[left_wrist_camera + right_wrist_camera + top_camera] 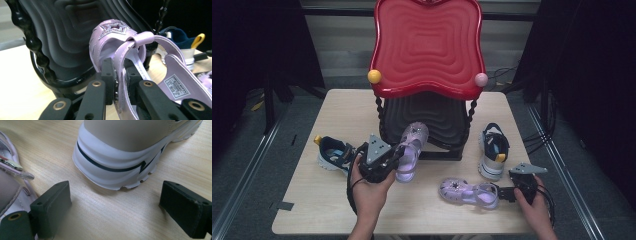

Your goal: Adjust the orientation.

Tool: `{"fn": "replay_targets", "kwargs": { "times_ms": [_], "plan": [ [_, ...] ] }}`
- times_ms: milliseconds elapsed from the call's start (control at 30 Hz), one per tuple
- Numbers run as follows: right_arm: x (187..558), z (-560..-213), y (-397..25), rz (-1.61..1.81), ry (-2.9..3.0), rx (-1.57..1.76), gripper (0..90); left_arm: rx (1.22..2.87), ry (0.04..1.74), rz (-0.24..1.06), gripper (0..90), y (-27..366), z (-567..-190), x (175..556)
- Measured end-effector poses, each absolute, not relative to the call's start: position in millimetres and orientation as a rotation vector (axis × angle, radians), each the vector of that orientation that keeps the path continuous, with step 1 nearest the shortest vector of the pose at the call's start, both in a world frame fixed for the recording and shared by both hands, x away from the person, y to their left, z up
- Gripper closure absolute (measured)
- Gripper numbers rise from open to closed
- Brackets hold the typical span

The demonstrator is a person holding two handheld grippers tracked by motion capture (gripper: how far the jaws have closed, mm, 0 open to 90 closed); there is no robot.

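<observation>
1. High view: left gripper (398,152) clamped on a lilac sandal (411,147), lifted with its toe over the lower black shelf (432,117) of a rack topped by a red tray (427,45).
2. Left gripper view: jaws pinching the sandal's heel strap (123,75), star-trimmed toe pointing at the shelf.
3. High view: right gripper (506,193) low on the table (337,107), just beside the heel of a second lilac sandal (468,192) lying flat.
4. Right gripper view: jaws spread wide, gripping nothing, a white-soled sneaker (130,157) ahead.
5. High view: another navy sneaker (332,152) near the left hand (369,192).
</observation>
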State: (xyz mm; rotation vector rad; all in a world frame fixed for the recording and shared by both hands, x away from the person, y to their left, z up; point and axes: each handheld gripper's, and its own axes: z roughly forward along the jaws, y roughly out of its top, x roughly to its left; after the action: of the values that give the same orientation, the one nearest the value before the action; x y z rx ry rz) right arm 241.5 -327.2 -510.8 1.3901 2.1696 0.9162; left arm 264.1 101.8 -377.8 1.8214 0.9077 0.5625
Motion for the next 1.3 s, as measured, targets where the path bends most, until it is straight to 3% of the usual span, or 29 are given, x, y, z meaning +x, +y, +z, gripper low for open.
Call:
{"fn": "replay_targets", "kwargs": {
  "times_ms": [1300],
  "plan": [
    [241.5,-510.9,-327.2,0.916,2.170,1.389,9.2,1.670,0.993,0.721,81.7,74.1,-372.5,301.0]
  ]
}}
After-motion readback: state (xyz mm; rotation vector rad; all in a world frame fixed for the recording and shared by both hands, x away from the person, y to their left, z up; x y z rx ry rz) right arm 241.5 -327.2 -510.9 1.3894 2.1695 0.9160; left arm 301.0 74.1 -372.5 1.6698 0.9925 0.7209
